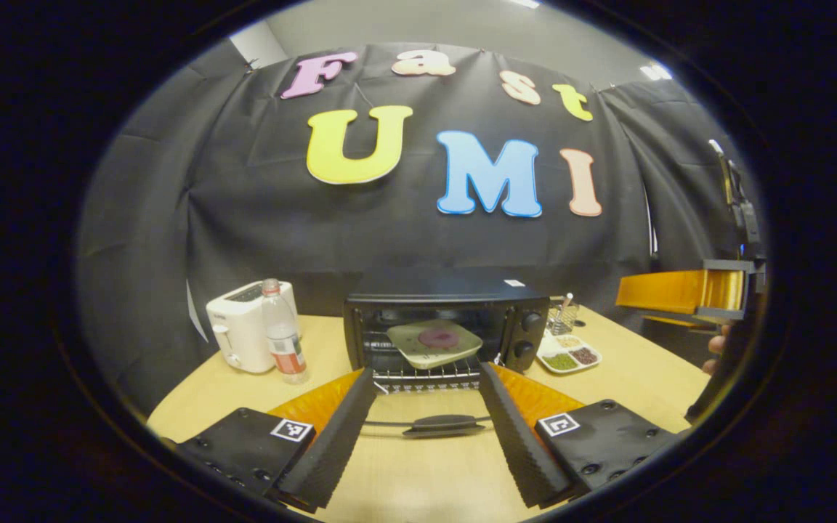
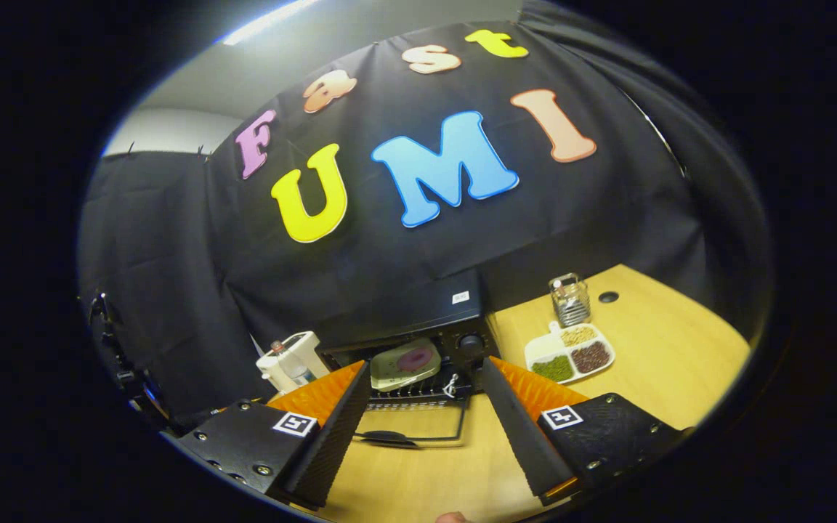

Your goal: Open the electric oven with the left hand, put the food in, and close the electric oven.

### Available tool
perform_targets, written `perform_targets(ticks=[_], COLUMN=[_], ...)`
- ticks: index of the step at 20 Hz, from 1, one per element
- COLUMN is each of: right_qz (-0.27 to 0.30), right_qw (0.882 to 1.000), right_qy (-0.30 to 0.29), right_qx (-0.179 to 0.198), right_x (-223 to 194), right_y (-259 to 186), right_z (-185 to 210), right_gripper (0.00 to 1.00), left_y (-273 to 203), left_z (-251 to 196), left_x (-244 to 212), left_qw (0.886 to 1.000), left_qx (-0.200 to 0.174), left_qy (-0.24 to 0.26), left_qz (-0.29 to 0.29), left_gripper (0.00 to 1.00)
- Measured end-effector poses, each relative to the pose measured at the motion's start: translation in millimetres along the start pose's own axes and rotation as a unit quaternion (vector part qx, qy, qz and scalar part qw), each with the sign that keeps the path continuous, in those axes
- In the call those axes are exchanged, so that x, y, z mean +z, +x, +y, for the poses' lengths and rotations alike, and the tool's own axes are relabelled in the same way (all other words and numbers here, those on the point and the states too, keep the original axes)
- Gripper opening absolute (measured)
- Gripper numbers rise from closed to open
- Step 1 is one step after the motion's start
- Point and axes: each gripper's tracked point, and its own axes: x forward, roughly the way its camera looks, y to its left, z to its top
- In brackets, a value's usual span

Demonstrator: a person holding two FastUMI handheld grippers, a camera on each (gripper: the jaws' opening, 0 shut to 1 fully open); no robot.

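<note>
Both hand-held grippers stand wide open and grip nothing: in the left gripper view the left hand-held gripper [image 1: 426, 436] hangs low over the wooden desk [image 1: 636, 378], its two fingers spread to either side of the oven's dropped door, and in the right gripper view the right hand-held gripper [image 2: 422, 439] is splayed the same way above the desk, well back from the oven. Between the left gripper's fingers lies the oven door [image 1: 433, 407], folded down flat toward the camera, with its dark handle [image 1: 444, 426] nearest. Just beyond it the black electric oven [image 1: 447, 319] stands open at the middle of the desk, its wire rack [image 1: 429, 374] showing at the mouth. On that rack sits a pale green plate [image 1: 434, 343], tilted, carrying a round reddish piece of food [image 1: 438, 338]; it lies inside the oven cavity. Two knobs [image 1: 527, 334] run down the oven's right side. Left of the oven a clear plastic bottle [image 1: 282, 334] stands in front of a white toaster [image 1: 240, 327], the two close together. Right of the oven lies a white divided dish [image 1: 567, 354] of green, brown and pale grains, and behind it a small holder [image 1: 562, 314] whose contents are too small to make out. At the far right edge of the left gripper view, part of the right gripper shows raised above the desk.
</note>
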Motion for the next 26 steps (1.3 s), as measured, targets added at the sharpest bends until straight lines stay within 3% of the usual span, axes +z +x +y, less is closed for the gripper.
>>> perform_targets(ticks=[5, 8, 9, 11, 12, 13, 15, 21, 22, 24, 26], right_qz=[-0.035, -0.031, -0.031, -0.036, -0.037, -0.038, -0.043, -0.033, -0.031, -0.039, -0.042], right_qw=[0.997, 0.996, 0.995, 0.992, 0.991, 0.991, 0.989, 0.985, 0.985, 0.983, 0.983], right_qy=[-0.064, -0.079, -0.085, -0.095, -0.097, -0.099, -0.103, -0.115, -0.117, -0.125, -0.124], right_qx=[-0.022, -0.037, -0.046, -0.070, -0.078, -0.086, -0.101, -0.126, -0.125, -0.125, -0.129], right_x=[12, 10, 10, 12, 13, 14, 16, 13, 13, 17, 18], right_y=[-39, -49, -51, -56, -58, -61, -66, -73, -74, -76, -79], right_z=[-11, -20, -25, -37, -41, -44, -52, -59, -56, -53, -54], right_gripper=[0.96, 0.96, 0.96, 0.97, 0.96, 0.96, 0.97, 0.97, 0.96, 0.97, 0.96], left_y=[24, 36, 40, 52, 58, 64, 74, 103, 105, 110, 112], left_z=[-21, -30, -32, -33, -34, -34, -37, -26, -26, -25, -27], left_x=[-51, -84, -93, -113, -125, -134, -149, -173, -178, -180, -182], left_qw=[0.999, 0.996, 0.995, 0.993, 0.992, 0.990, 0.987, 0.983, 0.982, 0.981, 0.980], left_qx=[-0.017, -0.027, -0.028, -0.026, -0.023, -0.020, -0.019, -0.011, -0.011, -0.010, -0.002], left_qy=[0.002, 0.002, 0.002, 0.001, 0.000, -0.003, -0.010, -0.004, -0.005, 0.005, 0.015], left_qz=[0.049, 0.084, 0.093, 0.114, 0.128, 0.140, 0.159, 0.183, 0.190, 0.193, 0.199], left_gripper=[1.00, 0.95, 1.00, 0.97, 0.91, 0.98, 1.00, 1.00, 0.92, 1.00, 0.99])
